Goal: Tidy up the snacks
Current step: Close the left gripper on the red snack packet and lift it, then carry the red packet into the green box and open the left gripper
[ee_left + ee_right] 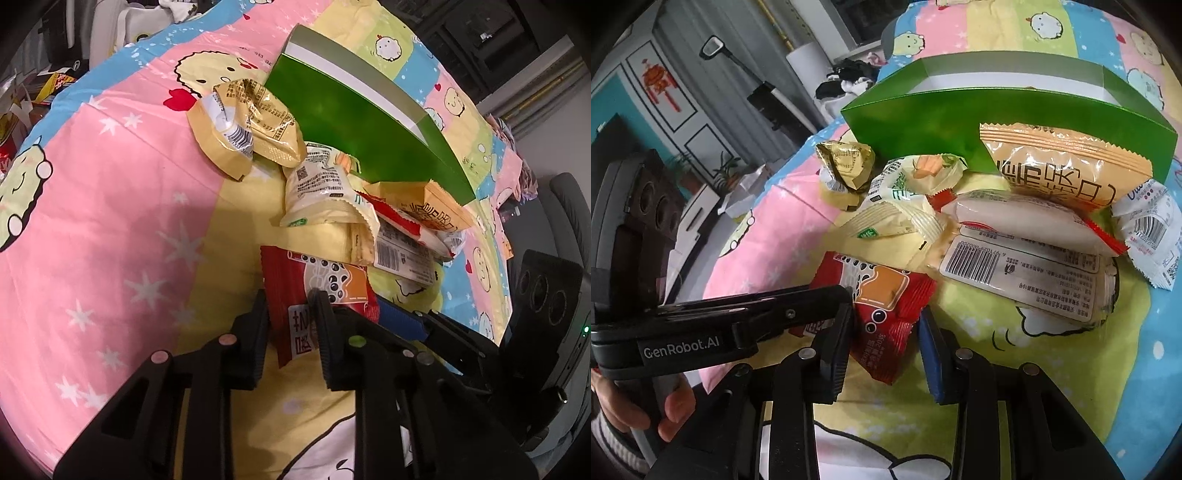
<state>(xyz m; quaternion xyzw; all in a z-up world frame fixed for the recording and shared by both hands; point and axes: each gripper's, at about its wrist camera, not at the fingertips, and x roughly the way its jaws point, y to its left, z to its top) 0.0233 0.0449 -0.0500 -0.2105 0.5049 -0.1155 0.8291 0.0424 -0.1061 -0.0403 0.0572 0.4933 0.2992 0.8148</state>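
Observation:
A red snack packet (pixel 291 280) (pixel 882 306) lies on the cartoon bedsheet (pixel 110 221), nearest to me. My left gripper (pixel 288 299) is shut on its near end, one black finger on each side. In the right wrist view my right gripper (pixel 885 312) straddles the same packet, its black finger and blue pad (pixel 929 347) touching the packet's two sides. Behind lies a pile: a cream packet (pixel 897 218), a long white barcode packet (pixel 1027 266), an orange packet (pixel 1063 173) and gold packets (pixel 243 122). An open green box (pixel 351 122) (pixel 923 125) stands behind the pile.
A small white packet (pixel 1152 229) lies at the pile's right. The bed's edge runs along the right of the left wrist view, with a dark chair (pixel 569 206) beyond. A person's hand (pixel 676 410) holds the left gripper's handle. Cluttered floor and furniture lie past the bed's far left.

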